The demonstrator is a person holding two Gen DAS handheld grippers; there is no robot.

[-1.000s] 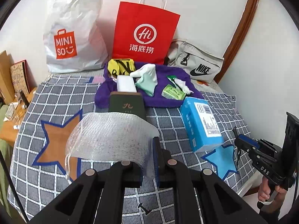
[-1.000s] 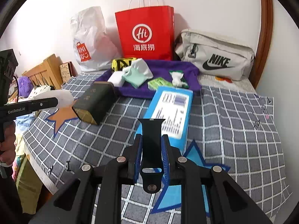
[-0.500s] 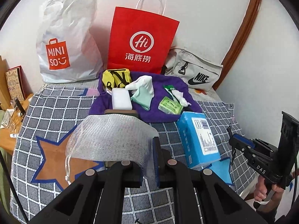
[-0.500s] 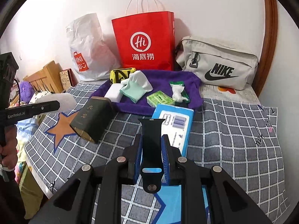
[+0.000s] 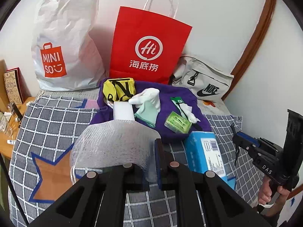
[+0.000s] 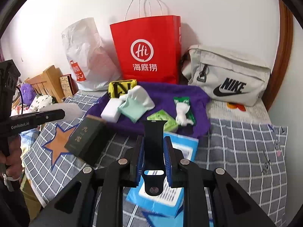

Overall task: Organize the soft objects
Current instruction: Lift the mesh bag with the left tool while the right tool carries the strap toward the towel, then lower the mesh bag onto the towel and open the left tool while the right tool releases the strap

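My left gripper (image 5: pixel 151 160) is shut on a white mesh foam sleeve (image 5: pixel 113 145) and holds it above the checked bedspread (image 5: pixel 47 124). My right gripper (image 6: pixel 153 157) is shut on a black watch strap (image 6: pixel 153 147), held upright above a blue box (image 6: pixel 161 194). A purple cloth (image 5: pixel 170 102) at the back carries a yellow pouch (image 5: pixel 119 89), a white sponge (image 5: pixel 123 111), white and mint gloves (image 5: pixel 147 104), a green packet (image 5: pixel 178 123) and a green-white wrapper (image 5: pixel 181 106). The right gripper also shows in the left wrist view (image 5: pixel 236 143).
A white Miniso bag (image 5: pixel 64 43), a red paper bag (image 5: pixel 147 51) and a grey Nike bag (image 5: pixel 204 81) stand against the wall. A dark green box (image 6: pixel 85 138) lies left of the blue box. A wooden side table (image 5: pixel 7 121) is at the left.
Both grippers have moved forward toward the purple cloth and the bags, still holding the foam sleeve and the watch strap. The dark green box is now hidden behind the foam sleeve in the left view.
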